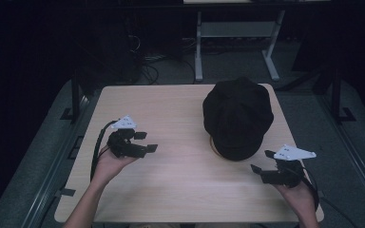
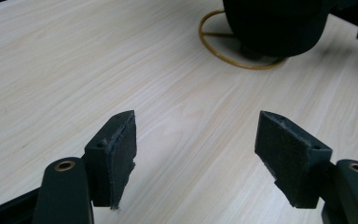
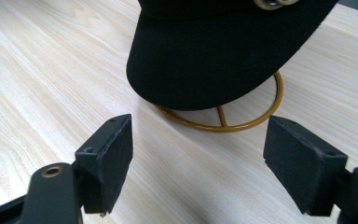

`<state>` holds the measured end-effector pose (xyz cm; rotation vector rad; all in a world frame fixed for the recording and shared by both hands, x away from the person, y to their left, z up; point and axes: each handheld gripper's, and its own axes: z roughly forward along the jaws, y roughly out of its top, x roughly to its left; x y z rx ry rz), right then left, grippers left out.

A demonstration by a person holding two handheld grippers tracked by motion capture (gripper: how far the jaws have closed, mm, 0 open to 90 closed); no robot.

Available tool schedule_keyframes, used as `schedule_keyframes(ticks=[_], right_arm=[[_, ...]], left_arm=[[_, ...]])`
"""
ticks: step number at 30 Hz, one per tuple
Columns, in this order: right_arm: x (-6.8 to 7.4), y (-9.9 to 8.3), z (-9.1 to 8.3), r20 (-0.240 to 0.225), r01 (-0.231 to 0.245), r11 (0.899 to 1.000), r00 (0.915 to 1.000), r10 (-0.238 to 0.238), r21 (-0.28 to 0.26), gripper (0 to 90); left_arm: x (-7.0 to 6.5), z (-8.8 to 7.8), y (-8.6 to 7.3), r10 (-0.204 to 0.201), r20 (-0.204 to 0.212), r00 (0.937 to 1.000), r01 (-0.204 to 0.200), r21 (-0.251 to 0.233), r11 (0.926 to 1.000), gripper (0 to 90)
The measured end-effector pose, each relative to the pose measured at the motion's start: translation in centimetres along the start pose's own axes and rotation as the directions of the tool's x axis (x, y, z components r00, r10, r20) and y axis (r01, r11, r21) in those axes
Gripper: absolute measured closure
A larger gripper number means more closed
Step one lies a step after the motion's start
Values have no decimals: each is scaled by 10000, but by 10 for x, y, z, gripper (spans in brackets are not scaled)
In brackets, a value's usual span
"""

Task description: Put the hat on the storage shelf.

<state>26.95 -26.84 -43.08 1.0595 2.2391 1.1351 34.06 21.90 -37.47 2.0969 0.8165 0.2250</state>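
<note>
Black cap (image 3: 223, 51) on its stand — just ahead of right gripper (image 3: 198, 163), apart.

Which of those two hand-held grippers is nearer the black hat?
The right hand-held gripper: it sits just off the black hat's brim, while the left hand-held gripper is farther off across bare table.

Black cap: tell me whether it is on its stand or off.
On: the black cap sits over the gold wire stand, whose ring base rests on the table.

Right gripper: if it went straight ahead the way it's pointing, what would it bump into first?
Probably the hat: its black brim hangs right ahead of the open right gripper. If it went in low, it might meet the gold ring stand under the brim first; depth is hard to judge.
</note>
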Motion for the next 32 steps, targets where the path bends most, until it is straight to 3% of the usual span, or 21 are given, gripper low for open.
schedule_keyframes(ticks=[14, 32], right_arm=[[3, 1, 2, -199, 26, 10000, 9998, -25, 65, 236], [3, -5, 1, -437, -7, 9999, 9990, 14, 157, 231]], left_arm=[[-2, -5, -30, -190, -513, 9985, 191, 21, 9998, 271], [-14, -11, -72, -393, -743, 9965, 390, -62, 9992, 266]])
